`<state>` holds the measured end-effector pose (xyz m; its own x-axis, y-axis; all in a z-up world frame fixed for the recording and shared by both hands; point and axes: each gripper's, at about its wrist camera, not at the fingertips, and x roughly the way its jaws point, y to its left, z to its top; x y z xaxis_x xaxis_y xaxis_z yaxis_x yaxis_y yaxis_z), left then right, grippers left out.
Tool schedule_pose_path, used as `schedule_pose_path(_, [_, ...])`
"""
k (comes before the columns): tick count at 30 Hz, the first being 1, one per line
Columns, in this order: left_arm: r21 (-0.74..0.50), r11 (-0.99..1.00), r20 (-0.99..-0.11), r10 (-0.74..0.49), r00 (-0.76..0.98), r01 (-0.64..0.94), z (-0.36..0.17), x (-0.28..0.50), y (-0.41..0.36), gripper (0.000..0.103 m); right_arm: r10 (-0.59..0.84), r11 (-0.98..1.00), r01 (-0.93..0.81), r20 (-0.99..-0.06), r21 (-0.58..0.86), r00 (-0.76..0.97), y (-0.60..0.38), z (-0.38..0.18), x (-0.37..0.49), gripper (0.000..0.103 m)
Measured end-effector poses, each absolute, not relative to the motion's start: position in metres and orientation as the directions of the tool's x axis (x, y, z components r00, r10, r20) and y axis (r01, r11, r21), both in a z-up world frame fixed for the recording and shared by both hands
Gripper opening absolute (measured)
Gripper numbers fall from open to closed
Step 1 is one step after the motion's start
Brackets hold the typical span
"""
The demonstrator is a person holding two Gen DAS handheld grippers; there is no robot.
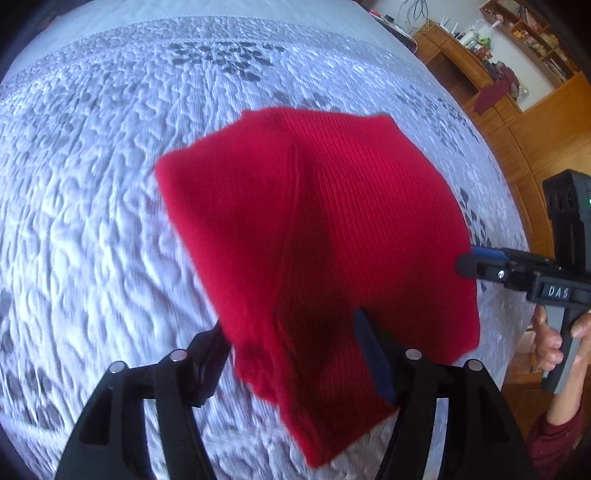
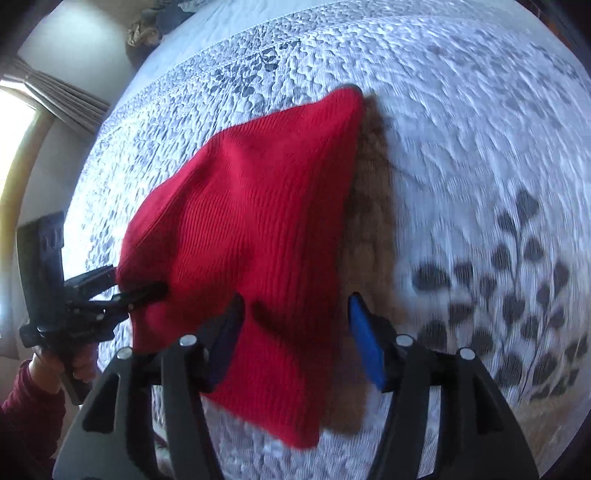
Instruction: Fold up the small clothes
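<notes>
A red ribbed knit garment (image 1: 314,221) (image 2: 251,214) hangs folded over the white quilted bedspread (image 1: 92,184) (image 2: 480,129), its image blurred. My left gripper (image 1: 295,347) is open, and the cloth's near edge hangs loose between its wide-set fingers. My right gripper (image 2: 295,321) is open too; the red cloth lies against its left pad (image 2: 229,332), while the blue right pad (image 2: 365,347) stands apart from it. A brown fuzzy strip (image 2: 369,221) runs along the garment's right edge. Each gripper also shows from the side at the cloth's edge, the right gripper (image 1: 469,264) and the left gripper (image 2: 147,288).
The bedspread carries grey leaf patterns (image 2: 517,295). Wooden shelves and a desk (image 1: 517,74) stand beyond the bed's right side. A curtained window (image 2: 55,96) is on the other side, and bunched fabric (image 2: 147,29) lies at the bed's far end. A person's hand (image 1: 554,339) holds the right gripper.
</notes>
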<state>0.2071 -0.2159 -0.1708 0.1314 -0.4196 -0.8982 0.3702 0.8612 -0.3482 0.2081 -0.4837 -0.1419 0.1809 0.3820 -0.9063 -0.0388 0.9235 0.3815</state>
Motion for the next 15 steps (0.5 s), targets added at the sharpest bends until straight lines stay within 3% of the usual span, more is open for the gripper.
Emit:
schedule_pose_path(8, [-0.394, 0.862, -0.895, -0.439, 0.081, 0.319, -0.191, 0.174, -0.209, 0.068, 0.401, 0.915, -0.021, -0.908, 0.402, 0.121, -0.483, -0.153, 0.156, 0.062])
schedule_pose_path(10, [-0.396, 0.864, -0.894, -0.440, 0.083, 0.310, -0.192, 0.174, -0.209, 0.067, 0.417, 0.908, -0.006, -0.904, 0.418, 0.097, -0.480, -0.162, 0.154, 0.048])
schedule_pose_path(12, [-0.396, 0.866, -0.896, -0.438, 0.079, 0.305, -0.191, 0.173, -0.211, 0.052, 0.455, 0.889, 0.015, -0.887, 0.458, 0.078, -0.479, -0.169, 0.152, 0.023])
schedule_pose_path(15, [-0.440, 0.853, -0.883, -0.467, 0.036, 0.280, -0.187, 0.172, -0.212, 0.029, 0.460, 0.887, 0.004, -0.884, 0.462, 0.087, -0.480, -0.159, 0.151, 0.017])
